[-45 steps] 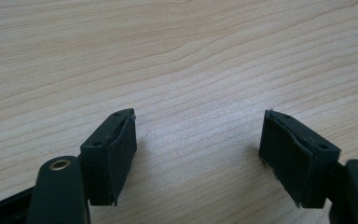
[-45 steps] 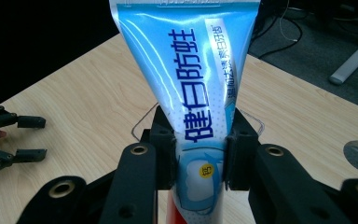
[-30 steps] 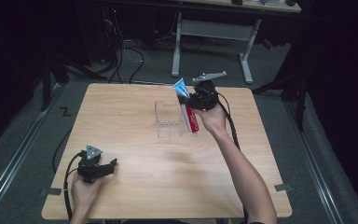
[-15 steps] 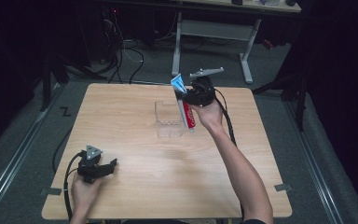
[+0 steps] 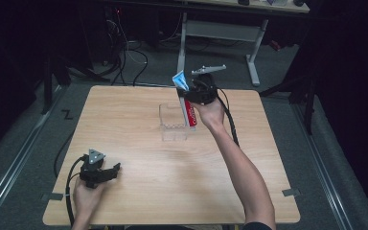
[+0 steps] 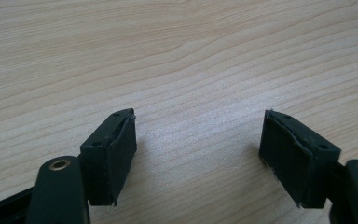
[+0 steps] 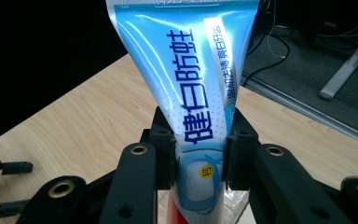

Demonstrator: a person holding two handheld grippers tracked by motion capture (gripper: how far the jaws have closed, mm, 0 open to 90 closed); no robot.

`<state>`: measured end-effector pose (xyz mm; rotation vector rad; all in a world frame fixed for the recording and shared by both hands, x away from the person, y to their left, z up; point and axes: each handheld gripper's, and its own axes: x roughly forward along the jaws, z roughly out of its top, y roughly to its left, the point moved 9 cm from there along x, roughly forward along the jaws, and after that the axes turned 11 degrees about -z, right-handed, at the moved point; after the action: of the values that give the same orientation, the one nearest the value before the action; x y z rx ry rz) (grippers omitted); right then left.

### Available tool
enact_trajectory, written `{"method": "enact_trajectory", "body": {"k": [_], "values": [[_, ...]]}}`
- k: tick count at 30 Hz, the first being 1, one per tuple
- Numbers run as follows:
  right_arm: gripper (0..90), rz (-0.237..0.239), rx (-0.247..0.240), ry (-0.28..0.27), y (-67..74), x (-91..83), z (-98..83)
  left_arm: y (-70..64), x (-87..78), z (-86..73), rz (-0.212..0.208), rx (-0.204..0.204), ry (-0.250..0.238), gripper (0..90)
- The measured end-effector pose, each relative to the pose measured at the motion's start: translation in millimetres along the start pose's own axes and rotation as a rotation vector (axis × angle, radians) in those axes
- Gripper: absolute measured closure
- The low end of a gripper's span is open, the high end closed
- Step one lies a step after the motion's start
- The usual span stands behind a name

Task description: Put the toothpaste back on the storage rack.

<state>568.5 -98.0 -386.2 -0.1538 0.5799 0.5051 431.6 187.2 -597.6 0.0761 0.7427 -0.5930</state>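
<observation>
A toothpaste tube (image 5: 190, 115) with a blue-and-white body and a red lower end stands nearly upright, flat crimped end up, at the far middle of the table. My right gripper (image 5: 191, 96) is shut on it. In the right gripper view both jaws press the tube (image 7: 193, 70) just above its red end, and my right gripper (image 7: 200, 140) points toward the table's left. A clear plastic box (image 5: 172, 124) sits just left of the tube. My left gripper (image 5: 99, 173) rests low at the front left, open (image 6: 198, 135) over bare wood with nothing between its jaws.
The wooden table (image 5: 249, 158) has bare surface across its middle and right side. Behind its far edge are a white desk frame (image 5: 230, 28) and loose cables on a dark floor. The left gripper (image 7: 0, 186) appears small in the right gripper view.
The right gripper has lifted the tube a little and moved it slightly left and away. The tube now stands more upright. The left gripper has stayed still.
</observation>
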Motion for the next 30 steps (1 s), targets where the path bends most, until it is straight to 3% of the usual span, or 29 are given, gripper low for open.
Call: {"method": "enact_trajectory", "body": {"k": [19, 30], "values": [[70.0, -0.005, 0.002, -0.042, 11.7, 13.1, 19.6, 0.0, 0.0, 0.0, -0.001, 0.002, 0.0, 27.5], [69.7, -0.03, 0.005, -0.042, 12.7, 29.1, 19.8, -0.3, 0.0, 0.0, -0.002, 0.002, 0.0, 27.5]]}}
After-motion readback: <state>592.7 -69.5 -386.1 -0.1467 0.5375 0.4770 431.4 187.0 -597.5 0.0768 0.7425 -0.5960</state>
